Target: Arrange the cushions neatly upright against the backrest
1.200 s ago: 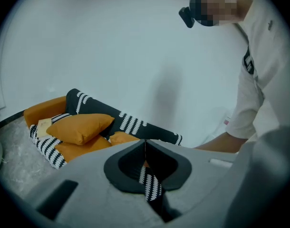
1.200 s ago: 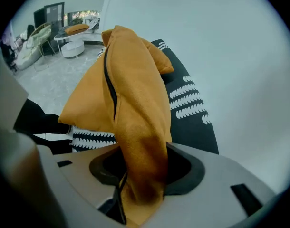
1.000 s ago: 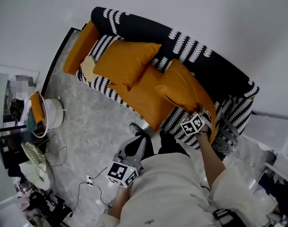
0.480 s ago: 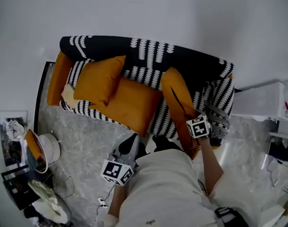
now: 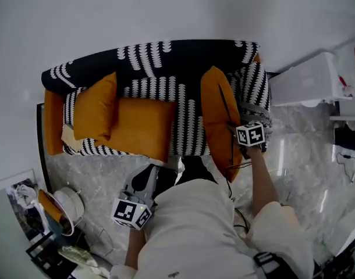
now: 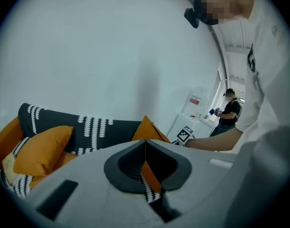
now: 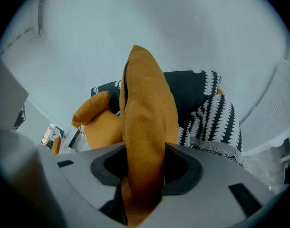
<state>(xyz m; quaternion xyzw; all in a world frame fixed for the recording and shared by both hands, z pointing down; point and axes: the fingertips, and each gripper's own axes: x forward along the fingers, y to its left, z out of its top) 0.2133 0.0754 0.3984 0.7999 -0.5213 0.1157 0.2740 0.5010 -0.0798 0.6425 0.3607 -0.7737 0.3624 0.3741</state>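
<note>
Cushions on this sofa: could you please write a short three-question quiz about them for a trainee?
1. True or false: the left gripper has its jaws shut on a cushion.
2. What is between the jaws of the right gripper? A) a white towel B) an orange cushion C) nothing
3. Fill in: in the head view, the second cushion leans at the ___ end of the sofa.
Key: 1 false, the jaws are shut but empty; 2 B; 3 left.
</note>
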